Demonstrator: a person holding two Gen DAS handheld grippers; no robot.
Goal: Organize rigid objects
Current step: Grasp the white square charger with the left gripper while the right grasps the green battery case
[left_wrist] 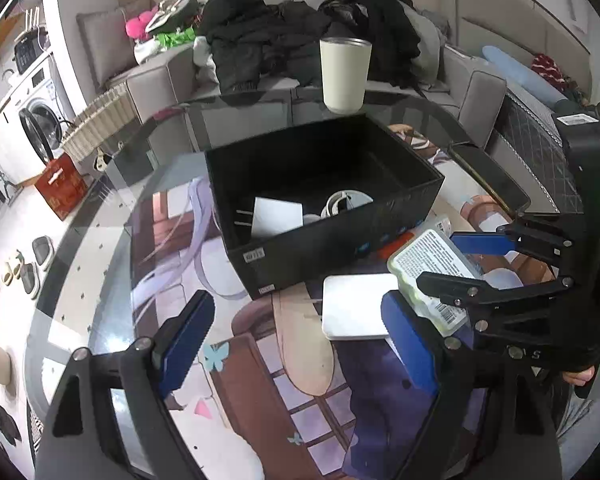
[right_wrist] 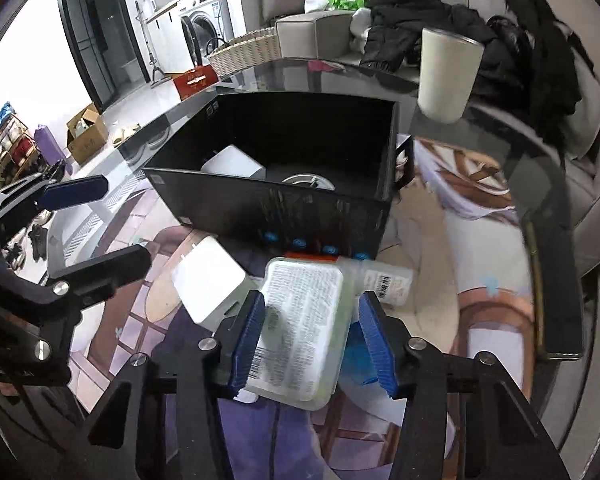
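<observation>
- Right wrist view: translucent rectangular plastic case with printed label (right_wrist: 300,320) lies between right gripper (right_wrist: 312,336) pads, long axis along the fingers; contact unclear
- left gripper (left_wrist: 300,340) spread, empty, farther off

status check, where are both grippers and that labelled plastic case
Left gripper open, empty over the mat. Right gripper straddling the plastic case, right-hand gap showing, grip not confirmed. White adapter and bottle crowd it; black box beyond.

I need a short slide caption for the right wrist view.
Right gripper closing around clear plastic labelled container before the black storage box.
</observation>
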